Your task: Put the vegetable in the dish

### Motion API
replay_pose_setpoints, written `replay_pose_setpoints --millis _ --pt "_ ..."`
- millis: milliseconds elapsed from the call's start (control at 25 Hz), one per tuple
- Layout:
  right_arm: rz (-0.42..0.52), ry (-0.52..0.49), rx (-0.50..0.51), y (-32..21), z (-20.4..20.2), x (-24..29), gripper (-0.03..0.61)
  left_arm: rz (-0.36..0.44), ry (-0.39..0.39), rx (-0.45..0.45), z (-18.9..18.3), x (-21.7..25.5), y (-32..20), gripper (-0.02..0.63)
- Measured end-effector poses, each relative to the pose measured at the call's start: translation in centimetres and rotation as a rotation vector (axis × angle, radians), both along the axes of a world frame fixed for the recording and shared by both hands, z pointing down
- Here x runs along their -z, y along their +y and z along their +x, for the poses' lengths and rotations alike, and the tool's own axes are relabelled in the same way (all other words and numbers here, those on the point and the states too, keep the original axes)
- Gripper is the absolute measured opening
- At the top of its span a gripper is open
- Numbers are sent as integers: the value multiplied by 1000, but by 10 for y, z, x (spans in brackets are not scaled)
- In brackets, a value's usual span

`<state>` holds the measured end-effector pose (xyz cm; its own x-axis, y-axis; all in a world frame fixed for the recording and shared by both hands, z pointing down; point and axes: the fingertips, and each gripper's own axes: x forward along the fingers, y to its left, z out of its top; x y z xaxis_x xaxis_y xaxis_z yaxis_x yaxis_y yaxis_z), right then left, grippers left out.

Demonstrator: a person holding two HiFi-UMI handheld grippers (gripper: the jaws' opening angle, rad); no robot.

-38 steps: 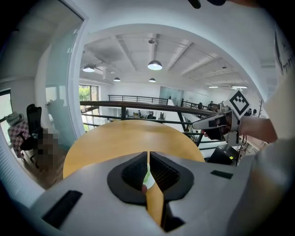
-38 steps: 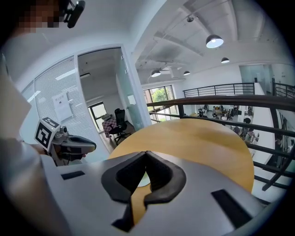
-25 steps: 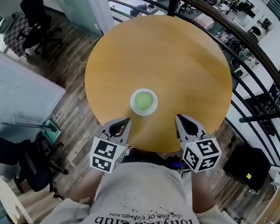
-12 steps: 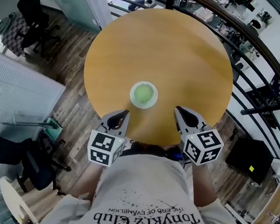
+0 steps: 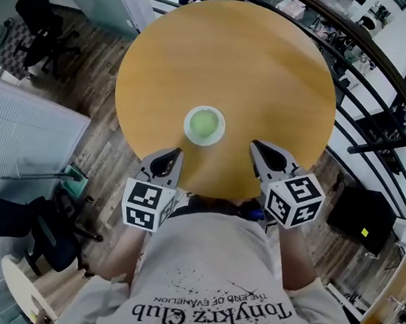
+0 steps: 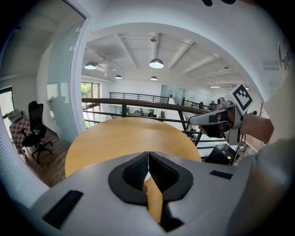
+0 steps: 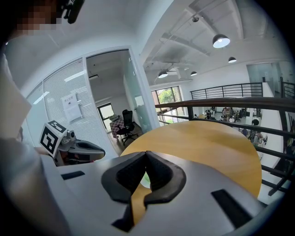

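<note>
A small white dish (image 5: 205, 126) sits on the round wooden table (image 5: 253, 70), toward its near edge, with a pale green vegetable (image 5: 204, 123) lying in it. My left gripper (image 5: 166, 163) hovers at the table's near edge, just left of and below the dish, its jaws shut with nothing between them. My right gripper (image 5: 263, 156) hangs to the right of the dish, jaws shut and empty too. In the right gripper view a sliver of the dish (image 7: 144, 180) peeks through behind the jaws. The left gripper view shows the right gripper (image 6: 216, 120) across the table.
A black metal railing (image 5: 379, 88) curves round the table's far and right side. Office chairs stand on the wood floor at the left (image 5: 35, 20) and lower left (image 5: 34, 231). A person's grey printed shirt (image 5: 213, 293) fills the bottom of the head view.
The view has shifted so the table and dish sit higher in the frame. Both grippers have drawn back a little toward the near edge, away from the dish.
</note>
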<state>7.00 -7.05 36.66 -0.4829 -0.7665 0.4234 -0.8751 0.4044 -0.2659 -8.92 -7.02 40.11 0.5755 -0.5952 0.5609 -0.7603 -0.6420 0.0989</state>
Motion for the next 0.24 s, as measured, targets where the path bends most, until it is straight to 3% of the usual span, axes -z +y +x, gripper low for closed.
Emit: replay_pose_setpoints --millis 240 --pt "-7 11 15 -4 -4 -3 15 -5 2 4 -3 -1 -3 23"
